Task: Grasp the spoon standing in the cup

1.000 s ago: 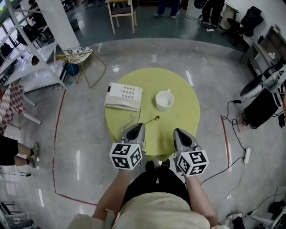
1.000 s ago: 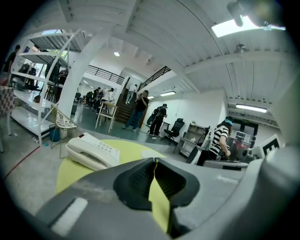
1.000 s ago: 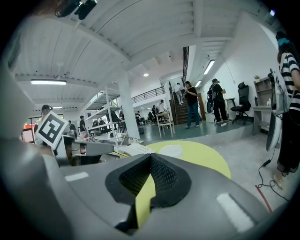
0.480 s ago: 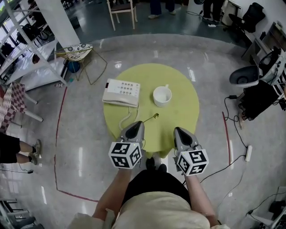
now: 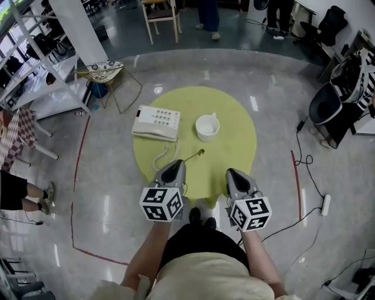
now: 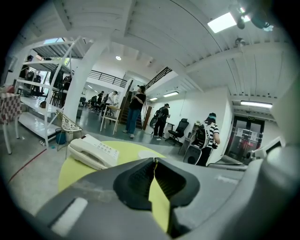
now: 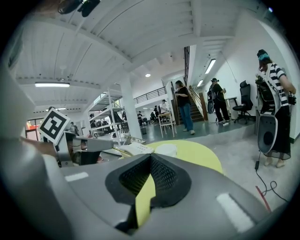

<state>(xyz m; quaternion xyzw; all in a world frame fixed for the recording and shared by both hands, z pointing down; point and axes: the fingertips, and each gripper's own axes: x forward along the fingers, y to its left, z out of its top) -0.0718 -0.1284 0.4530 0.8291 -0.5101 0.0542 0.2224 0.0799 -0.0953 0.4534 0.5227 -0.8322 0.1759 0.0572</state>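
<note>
A white cup stands on the round yellow-green table; its inside looks empty. A thin gold spoon lies flat on the tabletop in front of the cup, its bowl toward the cup. My left gripper hovers at the table's near edge, its tip just short of the spoon's handle end, jaws shut with nothing between them. My right gripper is level with it to the right, also shut and empty. The cup shows low ahead in the right gripper view.
A cream desk telephone with a coiled cord sits on the table's left part, also in the left gripper view. A wire chair, metal shelving and a wooden chair stand beyond. Cables cross the floor at right.
The head camera has shifted a little, so the table sits slightly higher and to the left in the picture. Both grippers, the spoon and the cup keep their places.
</note>
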